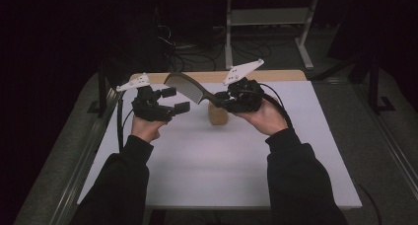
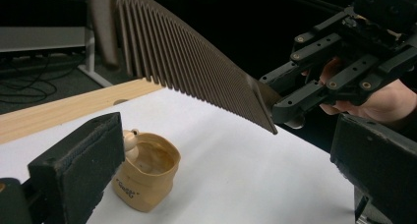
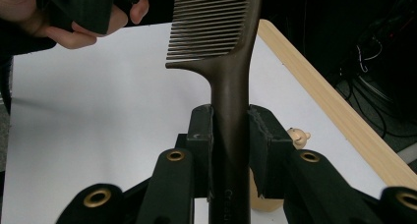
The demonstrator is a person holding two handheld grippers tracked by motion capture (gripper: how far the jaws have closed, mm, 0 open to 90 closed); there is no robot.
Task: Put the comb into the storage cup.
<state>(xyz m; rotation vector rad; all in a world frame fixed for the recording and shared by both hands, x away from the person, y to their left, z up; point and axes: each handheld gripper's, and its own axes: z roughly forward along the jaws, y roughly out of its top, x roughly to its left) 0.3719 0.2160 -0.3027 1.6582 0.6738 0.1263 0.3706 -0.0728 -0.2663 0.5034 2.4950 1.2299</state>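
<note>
**Comb gripped above the table**

A white table (image 1: 207,161) carries 1 tan cup (image 1: 218,114) near its far edge. Above it, the right gripper (image 1: 224,97) has its 2 jaws clamped on the handle of a dark comb (image 1: 185,86). The left gripper (image 1: 175,99) hangs beside the comb's teeth, jaws wide apart, holding nothing.
</note>
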